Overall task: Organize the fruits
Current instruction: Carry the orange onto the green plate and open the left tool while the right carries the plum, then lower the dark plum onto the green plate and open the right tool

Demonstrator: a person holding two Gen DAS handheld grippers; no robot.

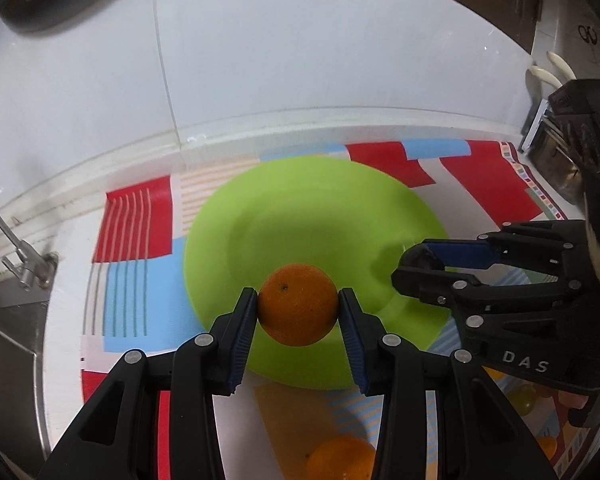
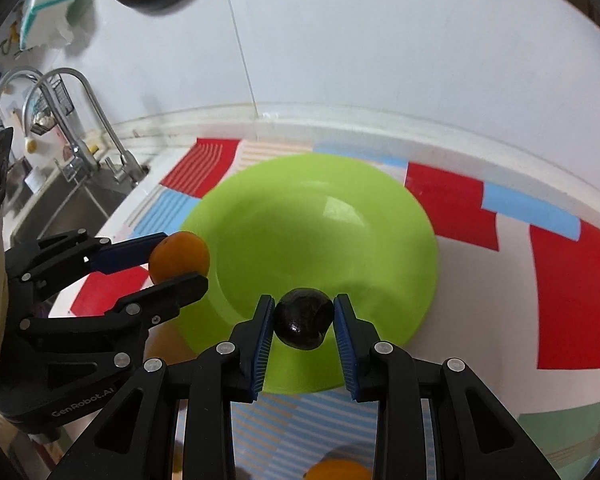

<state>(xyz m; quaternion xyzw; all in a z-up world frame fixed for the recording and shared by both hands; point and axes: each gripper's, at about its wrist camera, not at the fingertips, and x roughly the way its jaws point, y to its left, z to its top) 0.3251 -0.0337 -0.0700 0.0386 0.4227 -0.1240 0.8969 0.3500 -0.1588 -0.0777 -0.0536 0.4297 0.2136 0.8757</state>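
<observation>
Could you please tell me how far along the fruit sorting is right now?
Done: nothing, the green plate is bare. In hand: left hand-held gripper holds an orange, right hand-held gripper a dark fruit, both over the plate. Left: another orange on the mat.

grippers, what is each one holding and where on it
The left gripper pinches an orange across its middle; the right gripper pinches a dark round fruit by its sides.

A red, blue and white patterned mat [image 2: 464,208] covers the counter. Two steel faucets [image 2: 88,96] stand over a sink [image 2: 72,204] at far left.
</observation>
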